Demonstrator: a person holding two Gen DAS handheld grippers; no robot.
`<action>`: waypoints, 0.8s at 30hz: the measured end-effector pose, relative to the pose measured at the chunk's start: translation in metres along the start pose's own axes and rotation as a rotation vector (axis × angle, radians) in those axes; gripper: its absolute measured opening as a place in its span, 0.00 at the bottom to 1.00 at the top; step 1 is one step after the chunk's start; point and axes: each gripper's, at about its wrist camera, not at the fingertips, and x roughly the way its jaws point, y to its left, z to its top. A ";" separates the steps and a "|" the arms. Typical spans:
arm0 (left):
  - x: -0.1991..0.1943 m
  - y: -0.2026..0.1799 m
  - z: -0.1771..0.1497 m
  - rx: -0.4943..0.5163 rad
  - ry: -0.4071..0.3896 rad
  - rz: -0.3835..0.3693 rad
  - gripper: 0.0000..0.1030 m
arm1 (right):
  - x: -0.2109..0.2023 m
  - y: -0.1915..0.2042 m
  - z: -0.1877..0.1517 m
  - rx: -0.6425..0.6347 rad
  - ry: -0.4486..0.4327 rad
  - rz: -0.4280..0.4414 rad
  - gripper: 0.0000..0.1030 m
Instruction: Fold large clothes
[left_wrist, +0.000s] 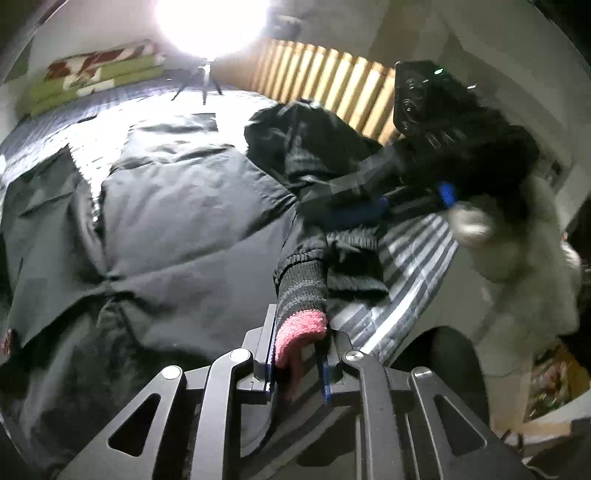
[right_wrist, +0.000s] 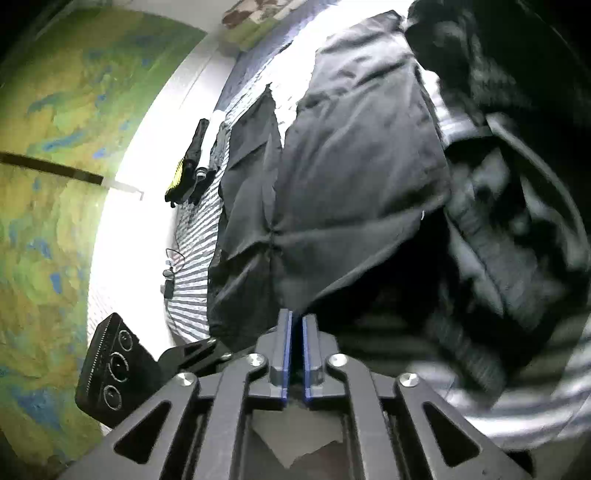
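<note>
A big dark jacket lies spread out on the bed, which has a grey and white striped cover. The jacket fills most of the middle of the bed, and its right side is bunched up near the right edge.

The left claw is closed on the jacket's sleeve cuff, a knitted end that is grey and pink. The cuff sits between the two blue pads and they press on it. The sleeve runs up from the claw to the bunched part of the jacket.

The right claw has its pads nearly together, with a thin gap between them. I see nothing in that gap. The edge of the jacket lies right in front of its tips.

In the left view the other claw tool hangs over the right side of the bed, held by an arm in a fluffy white sleeve.

Folded blankets in green, red and white sit at the far left corner of the bed. A bright lamp shines at the far edge
</note>
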 end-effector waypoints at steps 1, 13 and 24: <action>-0.005 0.004 0.000 -0.010 -0.007 -0.001 0.18 | -0.003 -0.001 0.010 -0.002 -0.033 -0.018 0.42; -0.044 0.044 -0.001 -0.115 -0.058 0.010 0.17 | 0.055 -0.051 0.200 0.125 -0.166 -0.287 0.43; -0.070 0.093 -0.018 -0.235 -0.113 0.001 0.17 | 0.104 -0.068 0.276 0.218 -0.236 -0.390 0.01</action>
